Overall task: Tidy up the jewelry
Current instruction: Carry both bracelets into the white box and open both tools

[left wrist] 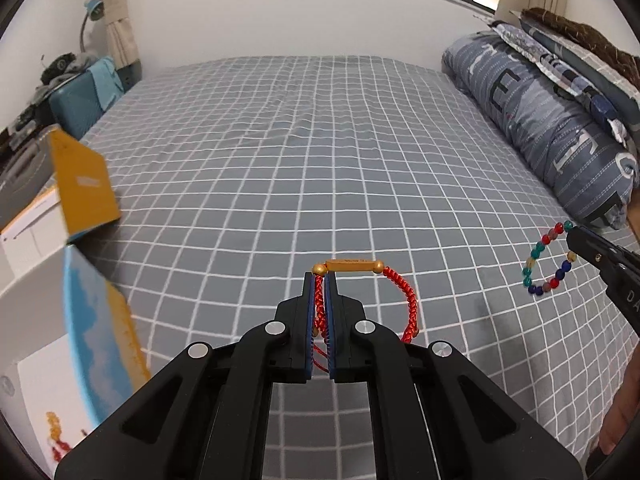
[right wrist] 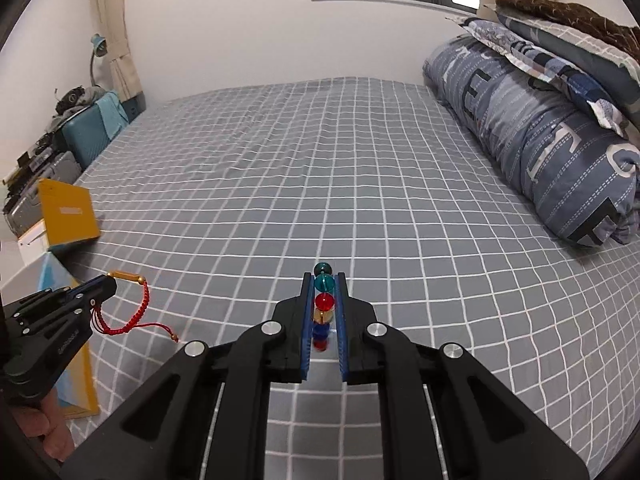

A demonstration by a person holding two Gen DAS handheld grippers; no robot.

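Observation:
My left gripper [left wrist: 320, 280] is shut on a red braided cord bracelet [left wrist: 408, 300] with a gold bar, held above the grey checked bed. It also shows in the right wrist view [right wrist: 132, 300], hanging from the left gripper [right wrist: 108, 282] at the left. My right gripper [right wrist: 324, 280] is shut on a bracelet of coloured glass beads [right wrist: 323, 302], seen edge-on between the pads. In the left wrist view the bead bracelet [left wrist: 548, 260] hangs as a loop from the right gripper [left wrist: 572, 234] at the right edge.
An open box with a yellow lid [left wrist: 84, 192] and blue-and-yellow inner side [left wrist: 96, 336] sits at the bed's left edge; it also shows in the right wrist view [right wrist: 68, 212]. A rolled duvet [left wrist: 540, 128] and pillows lie along the right. The bed [left wrist: 300, 160] stretches ahead.

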